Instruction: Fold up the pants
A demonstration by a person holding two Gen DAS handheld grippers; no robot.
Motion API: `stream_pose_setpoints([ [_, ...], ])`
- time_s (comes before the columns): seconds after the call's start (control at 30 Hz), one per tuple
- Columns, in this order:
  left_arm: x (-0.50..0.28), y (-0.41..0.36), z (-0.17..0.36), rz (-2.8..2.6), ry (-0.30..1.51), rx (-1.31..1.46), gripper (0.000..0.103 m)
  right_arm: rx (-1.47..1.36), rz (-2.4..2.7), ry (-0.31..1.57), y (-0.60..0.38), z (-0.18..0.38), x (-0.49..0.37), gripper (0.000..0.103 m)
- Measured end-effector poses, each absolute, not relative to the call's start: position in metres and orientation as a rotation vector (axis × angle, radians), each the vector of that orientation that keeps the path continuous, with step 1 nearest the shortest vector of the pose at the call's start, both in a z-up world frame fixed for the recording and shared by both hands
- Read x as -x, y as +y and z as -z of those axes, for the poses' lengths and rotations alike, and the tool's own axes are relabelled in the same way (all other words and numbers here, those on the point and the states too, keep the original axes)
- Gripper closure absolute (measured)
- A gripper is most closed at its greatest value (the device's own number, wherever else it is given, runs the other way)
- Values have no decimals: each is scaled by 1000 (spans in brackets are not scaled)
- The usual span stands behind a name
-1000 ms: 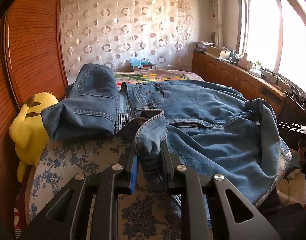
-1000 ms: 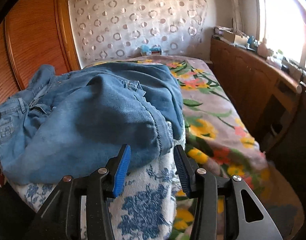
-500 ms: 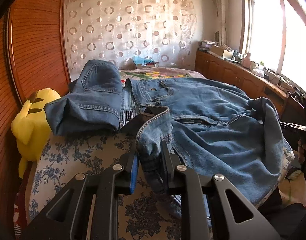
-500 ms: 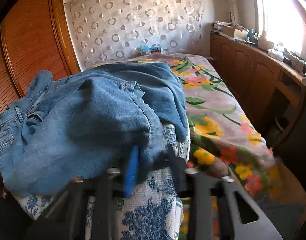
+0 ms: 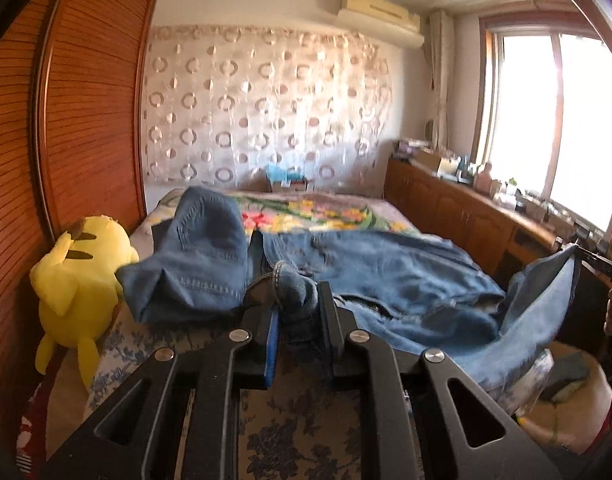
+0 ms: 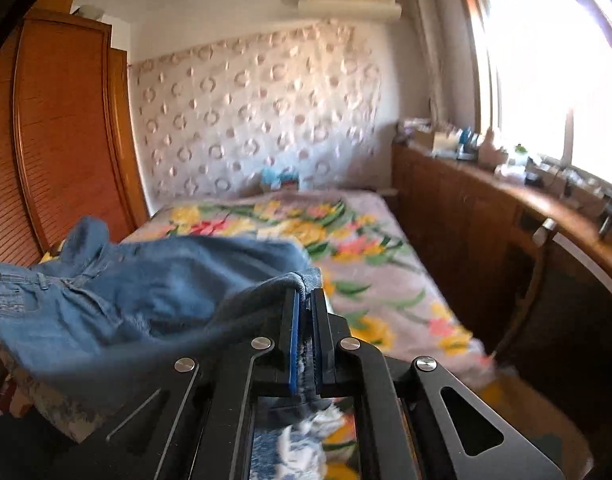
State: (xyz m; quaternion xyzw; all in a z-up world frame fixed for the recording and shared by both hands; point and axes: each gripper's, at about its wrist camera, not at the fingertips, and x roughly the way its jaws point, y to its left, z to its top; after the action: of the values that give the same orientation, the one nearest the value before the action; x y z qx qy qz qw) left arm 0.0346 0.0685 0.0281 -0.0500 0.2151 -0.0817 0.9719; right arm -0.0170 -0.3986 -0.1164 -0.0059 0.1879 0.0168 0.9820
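Two grips: jeans clamped at both ends.
Left gripper: clenched on waistband.
Right gripper: clenched on leg hem.
Jeans: on bed, long axis strung gripper to gripper.

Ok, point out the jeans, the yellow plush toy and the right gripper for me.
jeans [image 5: 385, 276]: left wrist view, on the flat middle of the denim spread over the bed.
yellow plush toy [image 5: 86, 280]: left wrist view, on its body.
right gripper [image 6: 304, 308]: right wrist view, between the fingertips, shut on a denim edge.
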Motion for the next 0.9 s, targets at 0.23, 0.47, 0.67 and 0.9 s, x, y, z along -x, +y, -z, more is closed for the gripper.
stream_pose_setpoints([
  [0.23,-13,74,-60,172,334,137,86,71,-6,322,-398,89,34,98],
  [0.47,-11,84,-69,156,321,133,86,95,-28,295,-387,99,33,98],
  [0.67,-36,83,-42,155,413,126,86,97,-41,344,-389,114,5,98],
  [0.9,-58,76,-29,145,441,104,86,130,-26,385,-387,111,-27,98],
])
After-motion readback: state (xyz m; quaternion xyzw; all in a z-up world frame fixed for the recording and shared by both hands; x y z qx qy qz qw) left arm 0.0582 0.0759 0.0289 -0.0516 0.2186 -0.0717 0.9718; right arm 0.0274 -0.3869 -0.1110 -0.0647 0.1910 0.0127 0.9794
